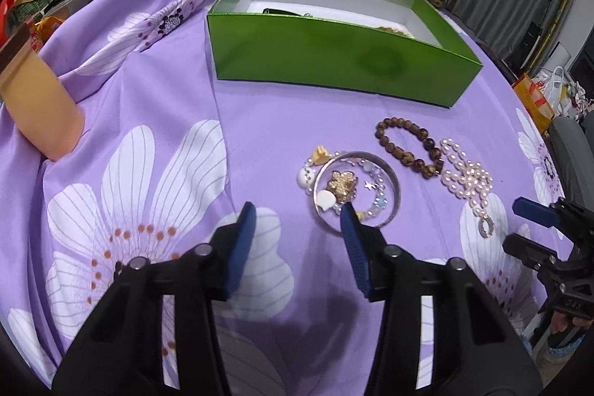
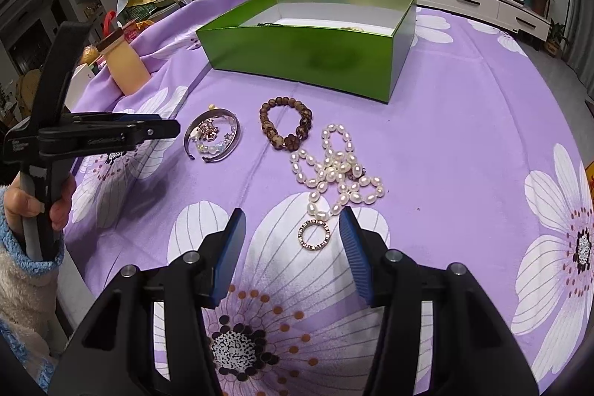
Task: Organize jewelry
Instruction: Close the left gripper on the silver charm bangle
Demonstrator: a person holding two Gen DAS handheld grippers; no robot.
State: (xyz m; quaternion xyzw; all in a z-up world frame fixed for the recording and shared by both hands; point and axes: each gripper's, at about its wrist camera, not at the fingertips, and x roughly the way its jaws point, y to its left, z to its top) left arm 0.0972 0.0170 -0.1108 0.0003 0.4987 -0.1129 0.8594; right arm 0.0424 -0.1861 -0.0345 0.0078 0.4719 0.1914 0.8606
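While both spread empty, right hand-held gripper (image 2: pixel 293 221) near pearl necklace (image 2: pixel 336 171), left hand-held gripper (image 1: pixel 299 214) beside bangle (image 1: pixel 394 180)

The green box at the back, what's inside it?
The green box is open, with a white lining. Over its front wall only slivers show: something dark near the left and something golden-brown towards the right. The wall hides the rest.

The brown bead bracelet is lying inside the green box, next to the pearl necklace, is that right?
Not quite. The brown bead bracelet lies on the purple cloth in front of the green box, not inside it. It is next to the pearl necklace, as the right wrist view shows.
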